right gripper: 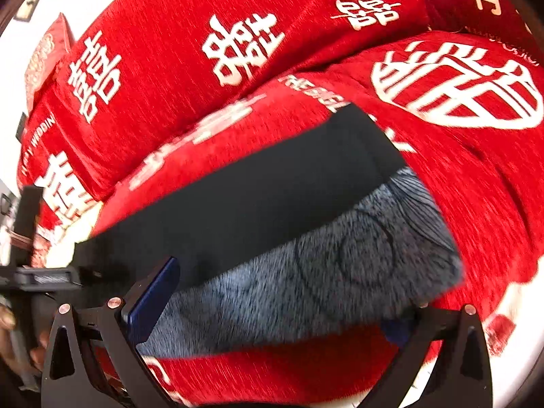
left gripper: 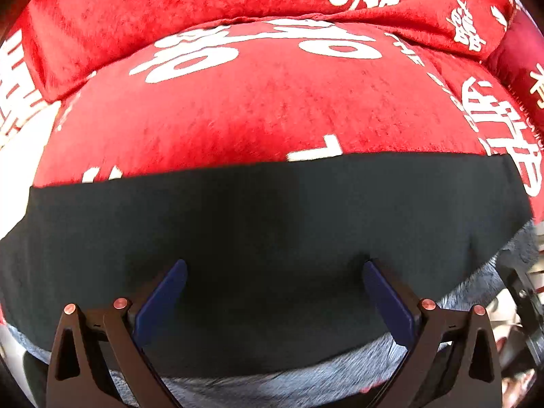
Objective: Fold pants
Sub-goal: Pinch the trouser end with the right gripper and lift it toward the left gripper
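Pants: the black pants (left gripper: 258,224) lie folded on the red printed cover (left gripper: 258,108) of what looks like a sofa or bed, their grey fleecy lining (right gripper: 340,272) showing along the near edge.
Left gripper: the left gripper (left gripper: 274,265) hangs over the dark cloth with its blue pads (left gripper: 163,299) spread wide — released, nothing between them.
Right gripper: the right gripper (right gripper: 289,292) sits at the fleecy edge; one blue pad (right gripper: 153,302) is in plain sight, the other is mostly hidden behind the lining, and the jaws look parted rather than clamped on cloth.
Step in hand: judged from the layout, taking up the near edge for the next fold.
Doing it well: pinch both layers together at matching spots near the two ends of the edge — lift evenly, carry it across so the edges line up, and keep the cloth taut so the lining does not bunch.
Risk: catching only the top layer, or snagging the red cover underneath.
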`<action>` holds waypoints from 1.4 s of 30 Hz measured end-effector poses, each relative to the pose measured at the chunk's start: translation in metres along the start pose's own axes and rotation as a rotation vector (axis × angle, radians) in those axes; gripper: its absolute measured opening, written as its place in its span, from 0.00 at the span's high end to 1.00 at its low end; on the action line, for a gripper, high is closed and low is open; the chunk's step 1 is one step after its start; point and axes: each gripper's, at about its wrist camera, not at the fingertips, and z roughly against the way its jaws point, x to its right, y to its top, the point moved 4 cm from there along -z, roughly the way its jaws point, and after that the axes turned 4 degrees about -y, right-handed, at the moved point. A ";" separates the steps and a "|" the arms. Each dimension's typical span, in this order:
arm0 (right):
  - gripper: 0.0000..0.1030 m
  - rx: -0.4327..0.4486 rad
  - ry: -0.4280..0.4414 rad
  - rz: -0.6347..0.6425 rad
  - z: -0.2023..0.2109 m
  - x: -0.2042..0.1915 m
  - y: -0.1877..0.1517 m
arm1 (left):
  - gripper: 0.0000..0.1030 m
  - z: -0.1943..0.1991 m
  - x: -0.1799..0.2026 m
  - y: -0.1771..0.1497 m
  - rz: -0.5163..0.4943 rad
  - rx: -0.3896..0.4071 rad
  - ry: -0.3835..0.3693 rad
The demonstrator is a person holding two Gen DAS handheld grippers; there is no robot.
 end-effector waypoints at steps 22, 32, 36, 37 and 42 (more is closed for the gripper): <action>0.78 0.100 -0.052 0.200 0.060 -0.086 0.037 | 0.00 -0.005 0.003 0.004 -0.015 0.018 0.020; 0.78 0.103 -0.132 0.314 0.076 -0.146 0.030 | 0.00 0.037 -0.029 0.001 -0.052 0.141 -0.007; 0.78 0.119 -0.172 0.443 0.075 -0.195 0.014 | 0.00 0.062 -0.074 -0.003 -0.020 0.197 -0.019; 0.78 0.116 -0.176 0.470 0.072 -0.207 0.009 | 0.00 0.066 -0.087 -0.005 -0.013 0.204 -0.015; 0.78 0.097 -0.189 0.634 0.052 -0.270 -0.026 | 0.00 0.072 -0.185 -0.027 0.124 0.199 0.011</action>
